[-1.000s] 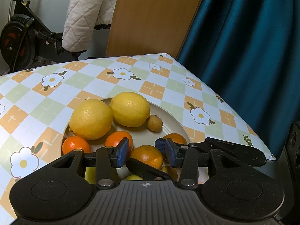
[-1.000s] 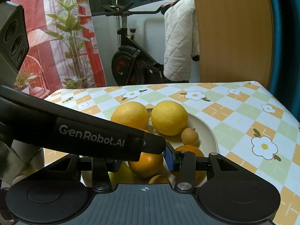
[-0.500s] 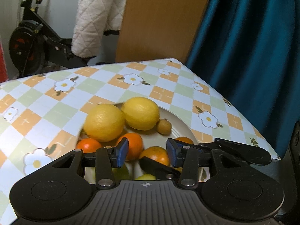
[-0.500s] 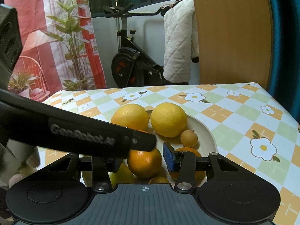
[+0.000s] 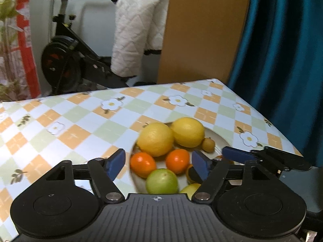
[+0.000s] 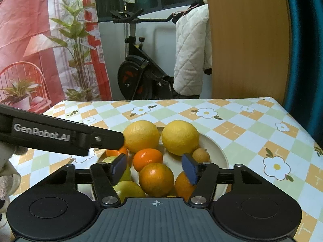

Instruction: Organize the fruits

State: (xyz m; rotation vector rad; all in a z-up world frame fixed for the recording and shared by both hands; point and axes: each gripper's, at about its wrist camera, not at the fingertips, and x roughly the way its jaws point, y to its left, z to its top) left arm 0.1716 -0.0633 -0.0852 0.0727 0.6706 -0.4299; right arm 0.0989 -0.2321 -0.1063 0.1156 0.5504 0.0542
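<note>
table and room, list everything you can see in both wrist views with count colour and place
plate: one, cream, on the table, holding all the fruit
lemons: two, yellow, side by side at the plate's far side
small round fruit: one, tan, right of the lemons
oranges: at least four, orange, middle and near part of the plate
green fruits: at least two, yellow-green, near left part of the plate
table: one, checked floral cloth in orange, green and white
exercise bike: one, black, behind the table
quilted jacket: one, white, draped on the bike
wooden board: one, tan, upright behind the table
curtain: one, teal, right
left gripper: black, blue pads, jaws open, just widened, empty
right gripper: same, jaws open, just widened, empty
</note>
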